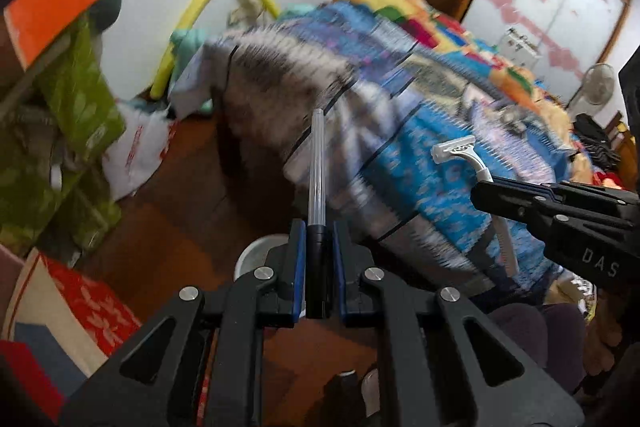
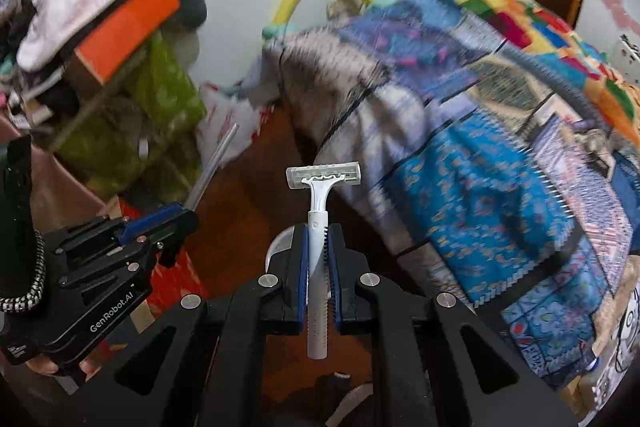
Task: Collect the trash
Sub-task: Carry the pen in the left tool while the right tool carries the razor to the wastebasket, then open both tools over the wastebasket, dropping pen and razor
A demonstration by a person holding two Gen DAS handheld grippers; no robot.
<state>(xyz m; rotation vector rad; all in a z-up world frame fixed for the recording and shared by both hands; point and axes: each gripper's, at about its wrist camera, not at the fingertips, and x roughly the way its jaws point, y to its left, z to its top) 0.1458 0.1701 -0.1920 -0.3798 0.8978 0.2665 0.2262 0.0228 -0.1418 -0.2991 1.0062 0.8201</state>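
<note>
**Pen and razor gripped, both grippers over the floor beside the bed**

The left gripper is clamped on a pen: its black end sits between the blue pads, and the clear barrel sticks out toward 12 o'clock in the left wrist view. The right gripper is clamped on a white razor, handle between the pads, head up at 12 o'clock with the blade bar lying crosswise.

In the left wrist view the right gripper comes in from 3 o'clock, with the razor pointing toward 10 o'clock. In the right wrist view the left gripper shows at 8 o'clock, the pen slanting up toward 1 o'clock. The two grippers are near each other but apart.

A white round rim shows just behind the left gripper's fingers, on the brown floor. A bed with a patterned blue blanket fills 1 to 4 o'clock. At 9 to 11 o'clock stands a pile of clutter with an orange box on top and green boxes under it. Much of the background is blurred.
</note>
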